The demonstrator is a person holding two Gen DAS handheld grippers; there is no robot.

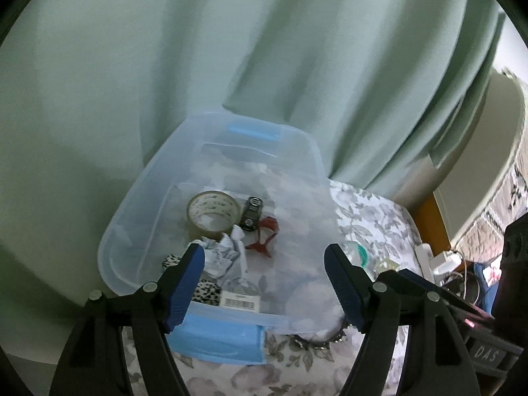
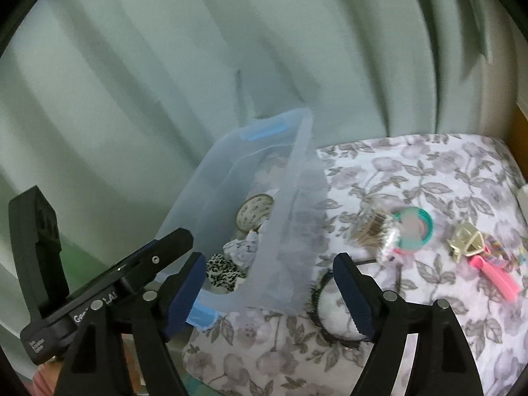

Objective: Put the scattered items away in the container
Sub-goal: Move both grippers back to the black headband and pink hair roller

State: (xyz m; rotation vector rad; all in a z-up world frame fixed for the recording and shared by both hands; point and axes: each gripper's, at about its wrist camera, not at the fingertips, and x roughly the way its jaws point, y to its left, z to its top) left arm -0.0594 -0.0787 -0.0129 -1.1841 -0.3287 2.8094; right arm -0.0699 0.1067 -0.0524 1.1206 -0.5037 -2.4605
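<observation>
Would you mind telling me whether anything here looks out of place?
Yes: the pink plastic comb, the teal-rimmed round compact and the black studded headband lie on the floral bedsheet, outside the translucent blue plastic bin.

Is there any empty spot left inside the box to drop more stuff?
Yes. The box has bare floor at its far end, beyond the tape roll, and along its right wall past the red clip. The near-left corner is crowded with crumpled paper and the spotted scrunchie.
</observation>
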